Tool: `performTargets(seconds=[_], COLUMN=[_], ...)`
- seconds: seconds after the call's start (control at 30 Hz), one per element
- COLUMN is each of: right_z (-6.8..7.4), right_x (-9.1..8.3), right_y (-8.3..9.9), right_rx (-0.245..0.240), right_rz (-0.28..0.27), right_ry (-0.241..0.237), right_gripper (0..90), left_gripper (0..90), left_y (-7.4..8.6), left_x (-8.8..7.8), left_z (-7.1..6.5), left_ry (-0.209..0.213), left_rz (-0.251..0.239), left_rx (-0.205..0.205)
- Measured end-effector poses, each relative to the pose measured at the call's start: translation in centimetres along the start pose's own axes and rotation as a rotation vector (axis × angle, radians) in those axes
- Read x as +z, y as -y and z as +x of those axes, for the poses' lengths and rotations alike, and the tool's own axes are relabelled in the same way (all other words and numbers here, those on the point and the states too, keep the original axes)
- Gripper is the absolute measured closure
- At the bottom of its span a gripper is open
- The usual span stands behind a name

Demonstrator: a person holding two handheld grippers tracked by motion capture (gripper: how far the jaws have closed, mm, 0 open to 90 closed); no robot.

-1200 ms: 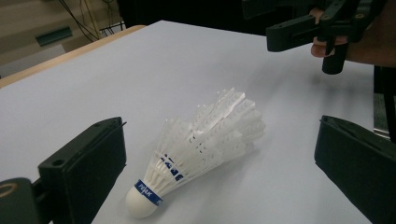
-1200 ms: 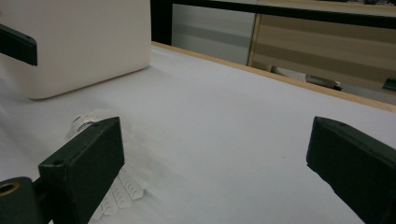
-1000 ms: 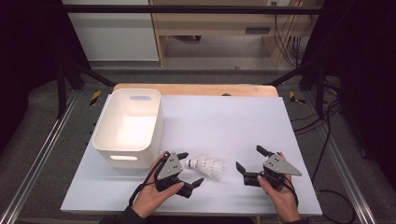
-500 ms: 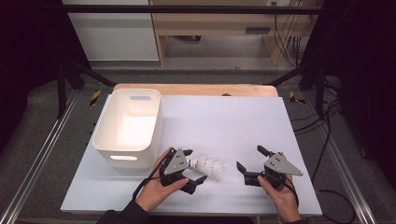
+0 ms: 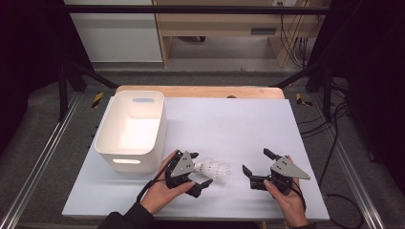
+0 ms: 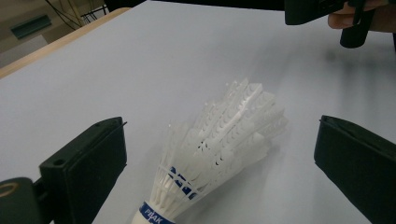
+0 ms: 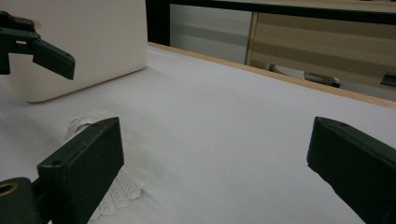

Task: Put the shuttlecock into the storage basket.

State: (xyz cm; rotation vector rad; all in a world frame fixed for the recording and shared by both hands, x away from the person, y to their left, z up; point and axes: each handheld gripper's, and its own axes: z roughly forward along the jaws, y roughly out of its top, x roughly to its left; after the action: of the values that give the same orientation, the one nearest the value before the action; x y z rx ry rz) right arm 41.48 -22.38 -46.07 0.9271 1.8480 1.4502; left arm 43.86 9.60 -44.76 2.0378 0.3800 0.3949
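Note:
A white feathered shuttlecock (image 5: 216,170) lies on its side on the white table top (image 5: 229,124), its cork end with a blue band toward my left hand. My left gripper (image 5: 200,170) is open, one jaw on each side of the shuttlecock's base. In the left gripper view the shuttlecock (image 6: 219,140) lies between the two jaws without touching either, and the left gripper (image 6: 219,127) holds nothing. Further right, my right gripper (image 5: 255,161) stands open and empty on the table. In the right gripper view the right gripper (image 7: 215,140) points across the table, with the shuttlecock's feathers (image 7: 80,124) behind its left jaw.
A white plastic bin (image 5: 156,139) with handle slots stands at the left of the table, just beyond my left hand. A wooden strip (image 5: 200,90) runs along the far table edge. Black frame rails (image 5: 43,152) flank the table.
My left gripper has slid right toward the shuttlecock, so its jaws now straddle the cork end. The right gripper has stayed where it was.

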Motion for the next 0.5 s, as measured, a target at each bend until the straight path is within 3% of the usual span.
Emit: performTargets(seconds=[0.5], right_z=[0.06], right_x=[0.03], right_y=[0.01], right_rx=[-0.005], right_rz=[0.003], right_ry=[-0.004], right_gripper=[3.9], left_gripper=[2.4], left_y=[0.08], left_x=[0.37], left_z=[-0.21], left_ry=[0.033], left_rz=[0.003], left_rx=[0.016])
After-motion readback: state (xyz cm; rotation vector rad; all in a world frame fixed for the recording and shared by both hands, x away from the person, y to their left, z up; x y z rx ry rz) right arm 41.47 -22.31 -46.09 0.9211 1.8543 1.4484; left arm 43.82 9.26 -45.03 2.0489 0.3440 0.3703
